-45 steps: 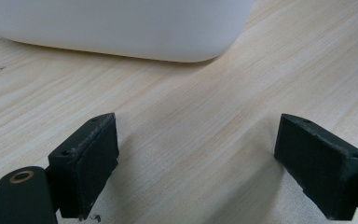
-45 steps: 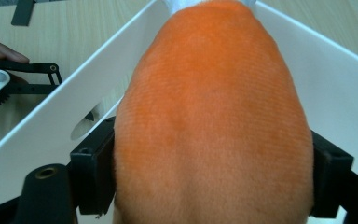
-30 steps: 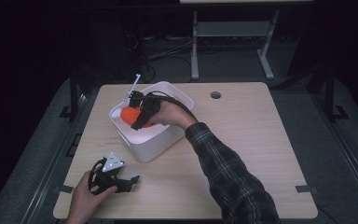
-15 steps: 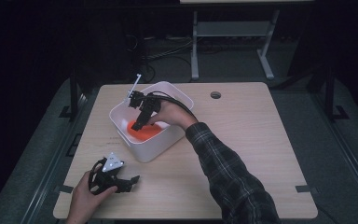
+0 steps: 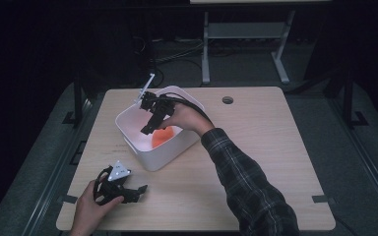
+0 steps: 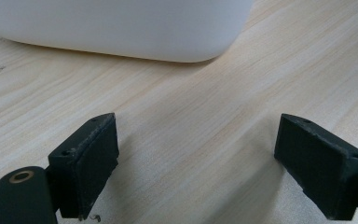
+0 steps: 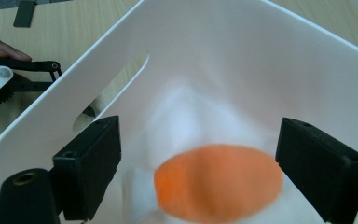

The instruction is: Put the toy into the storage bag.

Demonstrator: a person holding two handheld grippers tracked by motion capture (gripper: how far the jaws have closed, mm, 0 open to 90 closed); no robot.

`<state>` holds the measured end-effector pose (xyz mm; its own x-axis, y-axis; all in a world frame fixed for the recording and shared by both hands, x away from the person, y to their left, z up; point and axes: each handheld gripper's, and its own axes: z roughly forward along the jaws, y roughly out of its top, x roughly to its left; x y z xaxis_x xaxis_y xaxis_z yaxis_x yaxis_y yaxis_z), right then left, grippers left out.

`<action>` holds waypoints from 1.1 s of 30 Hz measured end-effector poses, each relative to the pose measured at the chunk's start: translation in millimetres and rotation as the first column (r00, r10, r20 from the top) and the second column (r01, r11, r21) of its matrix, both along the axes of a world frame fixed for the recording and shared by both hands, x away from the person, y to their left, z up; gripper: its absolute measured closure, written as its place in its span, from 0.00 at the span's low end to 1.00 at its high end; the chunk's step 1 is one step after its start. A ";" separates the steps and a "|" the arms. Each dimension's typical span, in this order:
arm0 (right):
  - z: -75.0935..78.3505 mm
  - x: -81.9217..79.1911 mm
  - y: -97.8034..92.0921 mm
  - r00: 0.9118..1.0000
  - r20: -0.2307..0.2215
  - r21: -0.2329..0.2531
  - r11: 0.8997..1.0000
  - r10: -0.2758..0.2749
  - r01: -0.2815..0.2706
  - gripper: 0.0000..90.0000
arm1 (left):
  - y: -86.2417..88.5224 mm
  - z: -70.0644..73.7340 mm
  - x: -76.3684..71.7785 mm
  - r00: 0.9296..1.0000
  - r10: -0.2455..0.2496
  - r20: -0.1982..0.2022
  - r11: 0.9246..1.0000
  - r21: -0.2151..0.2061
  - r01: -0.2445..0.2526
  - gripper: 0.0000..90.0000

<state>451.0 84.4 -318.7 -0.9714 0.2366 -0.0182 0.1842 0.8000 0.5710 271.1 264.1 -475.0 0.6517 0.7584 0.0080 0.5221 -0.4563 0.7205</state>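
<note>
While the right gripper (image 7: 198, 163) gapes, the orange ball (image 7: 218, 186) lies in the bin (image 7: 214, 56) — free

My tongs: left gripper (image 5: 139, 189) black, grey three-cornered plate on top; right gripper (image 5: 145, 131) black too, black cable trailing. Jaw pads matt black in both gripper views. Bin (image 5: 163, 160) white, plain, no pattern; inside white as well. Orange thing (image 7: 219, 182) in bin, solid bright orange, blurred, lying on white stuff. My right sleeve (image 5: 246, 187) dark plaid, fine pale lines. Table (image 5: 256, 132) pale wood, light grain streaks. Floor around dark grey.
</note>
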 end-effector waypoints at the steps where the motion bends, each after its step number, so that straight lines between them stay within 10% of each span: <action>1: 1.3 -0.4 -2.4 1.000 0.002 0.002 1.000 -0.004 0.004 0.15 | 0.0 0.0 0.0 1.000 0.000 -0.001 1.000 -0.001 0.000 0.14; 33: 23.6 -17.9 -107.3 0.990 0.033 0.156 0.979 -0.136 0.129 0.15 | -0.3 -0.2 0.0 1.000 0.003 0.001 1.000 -0.005 -0.003 0.14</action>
